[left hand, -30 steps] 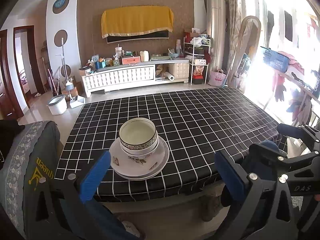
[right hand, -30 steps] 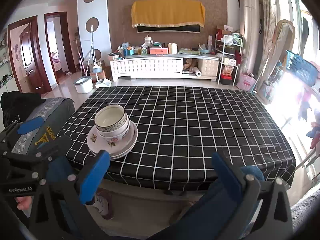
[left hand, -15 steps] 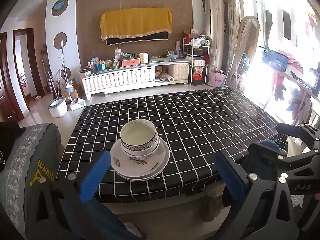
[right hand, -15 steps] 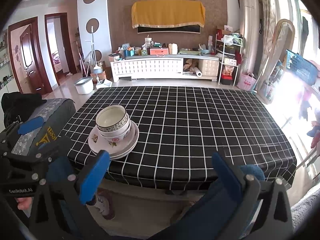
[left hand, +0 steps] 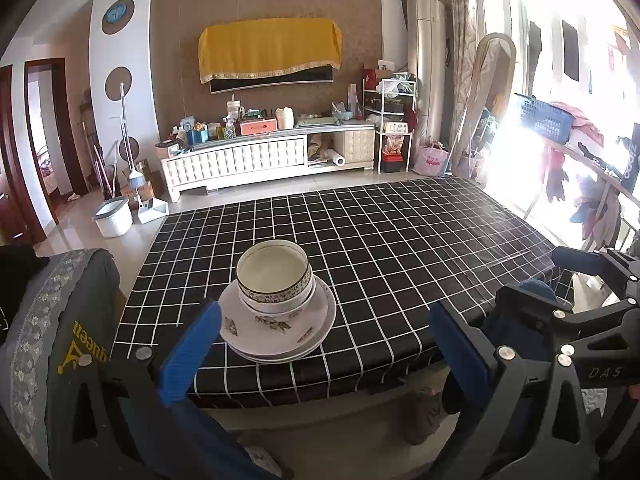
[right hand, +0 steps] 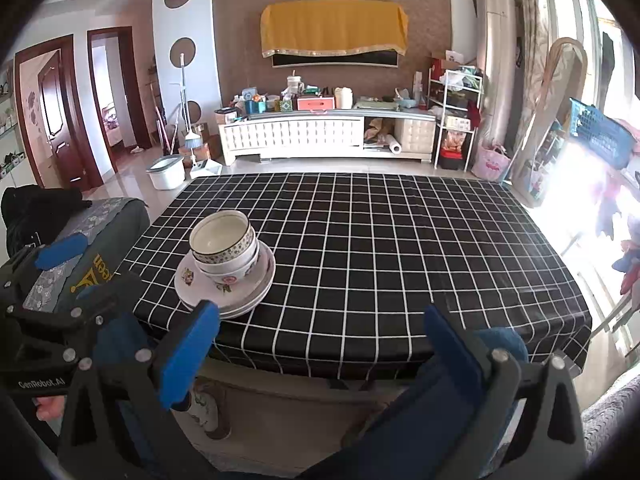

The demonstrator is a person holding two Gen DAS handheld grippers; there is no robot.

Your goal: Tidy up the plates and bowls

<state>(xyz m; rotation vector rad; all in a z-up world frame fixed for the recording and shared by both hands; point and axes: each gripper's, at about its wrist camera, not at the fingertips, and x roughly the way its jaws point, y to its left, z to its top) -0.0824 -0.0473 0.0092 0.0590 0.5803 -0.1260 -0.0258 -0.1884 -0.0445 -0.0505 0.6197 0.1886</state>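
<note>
A stack of white floral plates [left hand: 280, 332] sits near the front left corner of the black checked table [left hand: 400, 240]. Two nested bowls [left hand: 274, 276] stand on the plates, the upper one with a dark patterned band. The stack also shows in the right wrist view [right hand: 226, 280], with the bowls [right hand: 222, 240] on top. My left gripper [left hand: 324, 340] is open and empty, in front of the table edge, just short of the plates. My right gripper [right hand: 320, 340] is open and empty, before the table's front edge, right of the stack.
A grey cushioned chair back [left hand: 52, 320] stands at the table's left. The right gripper's body [left hand: 580, 320] shows at the right of the left view. A white TV cabinet [right hand: 320, 136] and a white bucket [right hand: 166, 174] stand beyond the table.
Both grippers have edged slightly forward toward the table; the stack appears a little nearer. The jaws stay open and the dishes have not moved.
</note>
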